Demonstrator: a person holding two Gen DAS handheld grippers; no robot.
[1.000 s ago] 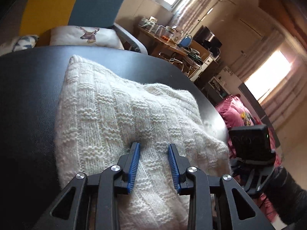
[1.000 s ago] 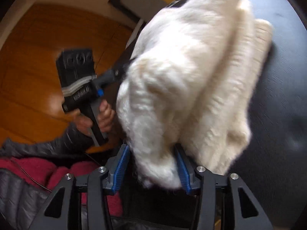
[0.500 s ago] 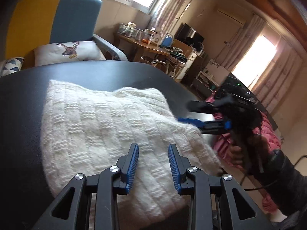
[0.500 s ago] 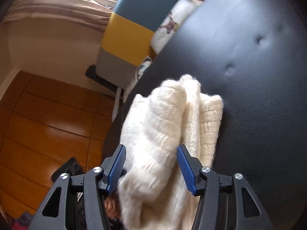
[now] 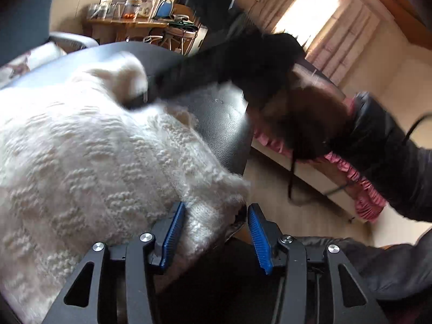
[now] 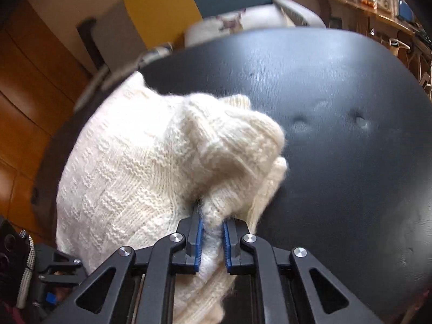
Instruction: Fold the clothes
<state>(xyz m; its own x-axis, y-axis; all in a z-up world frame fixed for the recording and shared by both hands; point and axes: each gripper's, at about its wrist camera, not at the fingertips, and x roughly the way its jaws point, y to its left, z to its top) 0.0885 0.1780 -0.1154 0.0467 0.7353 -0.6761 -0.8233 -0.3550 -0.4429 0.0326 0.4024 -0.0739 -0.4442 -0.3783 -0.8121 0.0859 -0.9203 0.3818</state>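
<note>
Right claw (image 6: 211,239) is closing, its blue pads already pinching a bunched fold of the cream knit sweater (image 6: 129,172) at its near edge. Left claw (image 5: 214,233) is opening; the sweater's corner sits between the jaws w/ a gap at the right pad, so prob. no grip. Sweater lies part-folded on the black padded desk (image 6: 337,86), toward its left edge, one corner reaching the desk's rim in left wrist view. Step in hand, I'd say: taking hold for another fold. Next move needs the left claw to clamp its corner too, then both lift together & carry the edge across w/o dragging the layers loose.
</note>
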